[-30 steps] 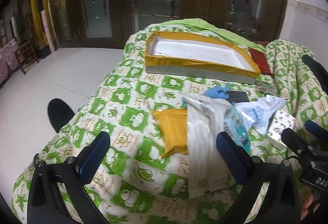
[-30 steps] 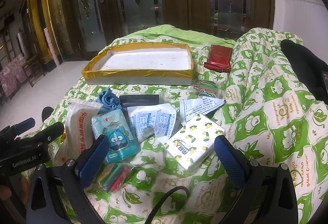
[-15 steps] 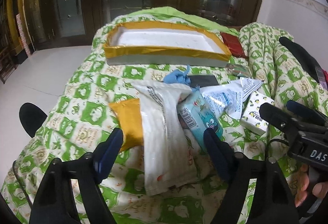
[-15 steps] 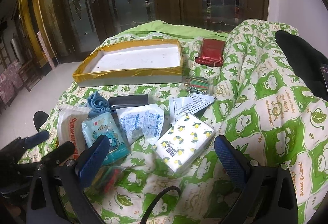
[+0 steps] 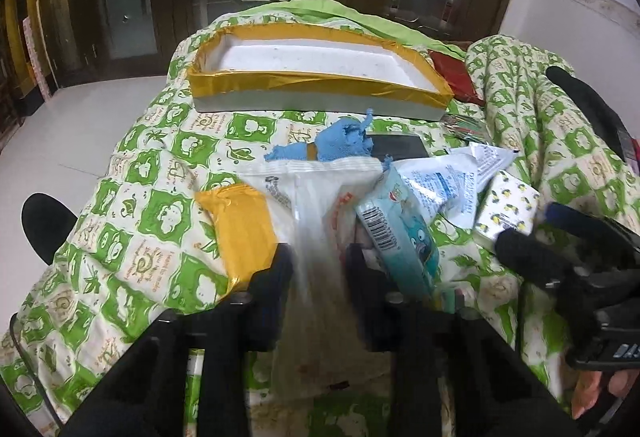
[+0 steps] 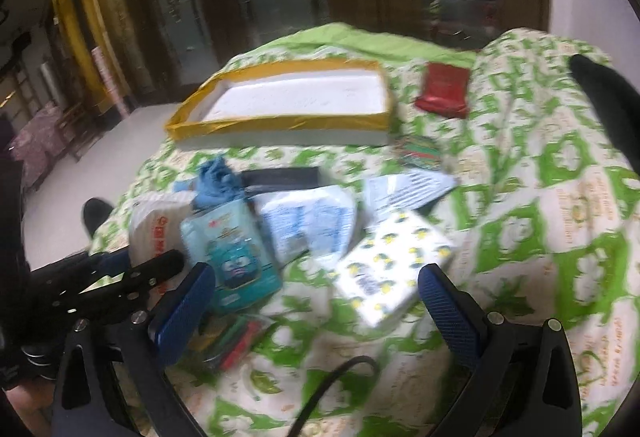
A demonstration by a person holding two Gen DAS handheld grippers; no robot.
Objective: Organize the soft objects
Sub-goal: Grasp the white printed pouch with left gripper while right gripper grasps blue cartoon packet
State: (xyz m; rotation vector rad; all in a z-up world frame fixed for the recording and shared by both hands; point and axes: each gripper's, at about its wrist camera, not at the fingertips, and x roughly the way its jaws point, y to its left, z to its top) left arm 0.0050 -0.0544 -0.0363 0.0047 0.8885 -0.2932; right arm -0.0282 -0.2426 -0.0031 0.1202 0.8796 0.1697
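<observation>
1. Green-and-white quilted bedding (image 5: 132,221) carries everything; one gold-rimmed white foam tray (image 5: 312,77) sits upper centre, still bare.
2. Your left gripper (image 5: 318,269) has just been closing and pinches the one white plastic pouch (image 5: 316,205) at frame centre; lift it slowly, since it looks limp.
3. Your right gripper (image 6: 316,301) stands wide and holds nothing.
4. One teal cartoon tissue pack (image 5: 400,233), one lemon-print pack (image 6: 392,269) and one blue cloth (image 5: 340,145) wait.

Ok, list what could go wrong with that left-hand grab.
1. The left gripper has just closed on the white plastic packet; the teal cartoon pack leans on it and may tumble when it lifts.
2. The yellow pouch tucked partly underneath could get dragged along.
</observation>
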